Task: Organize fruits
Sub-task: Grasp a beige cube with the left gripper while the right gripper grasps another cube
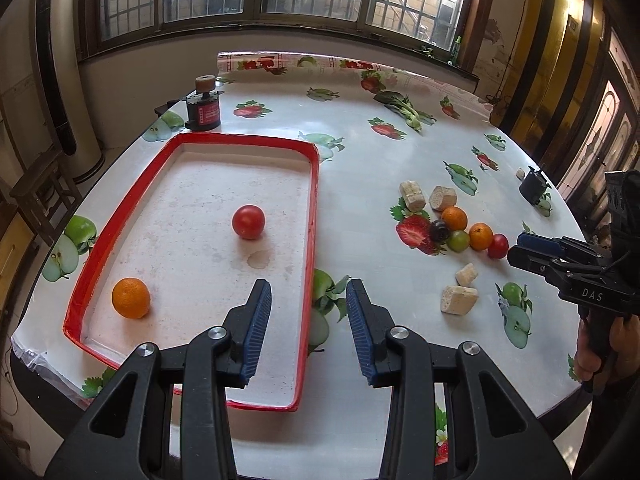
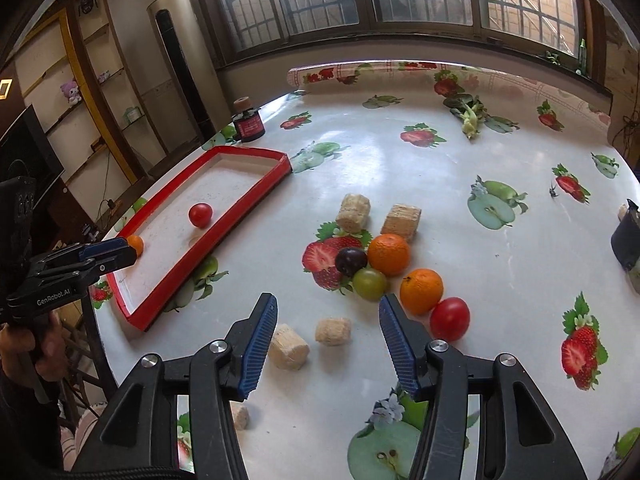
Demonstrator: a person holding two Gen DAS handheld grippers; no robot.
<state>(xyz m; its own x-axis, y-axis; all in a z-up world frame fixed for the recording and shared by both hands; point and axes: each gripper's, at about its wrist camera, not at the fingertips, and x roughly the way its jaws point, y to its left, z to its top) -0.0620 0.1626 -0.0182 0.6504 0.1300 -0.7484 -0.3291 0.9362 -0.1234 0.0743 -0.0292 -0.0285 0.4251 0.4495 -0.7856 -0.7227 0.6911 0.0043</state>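
A red-rimmed tray [image 1: 248, 139] [image 2: 252, 153] holds a red tomato [image 1: 248, 222] [image 2: 200, 214] and an orange [image 1: 131, 298] [image 2: 136, 245]. My left gripper [image 1: 308, 312] [image 2: 130, 252] hovers open over the tray's near right rim, with nothing between its fingers. To the right, loose fruit sits in a cluster on the table: two oranges [image 2: 388, 254] [image 2: 421, 291], a tomato [image 2: 450, 319], a green fruit [image 2: 369, 283] and a dark plum [image 2: 351, 261]. My right gripper [image 2: 328, 320] [image 1: 516, 250] stands open just short of this cluster, holding nothing.
Several beige biscuit chunks [image 2: 288, 346] [image 2: 352, 213] [image 1: 459, 299] lie around the fruit. A leafy green [image 1: 404, 108] lies at the far side of the table. A dark corked jar [image 1: 204, 110] stands behind the tray, and a small dark pot [image 1: 534, 188] sits at the right edge.
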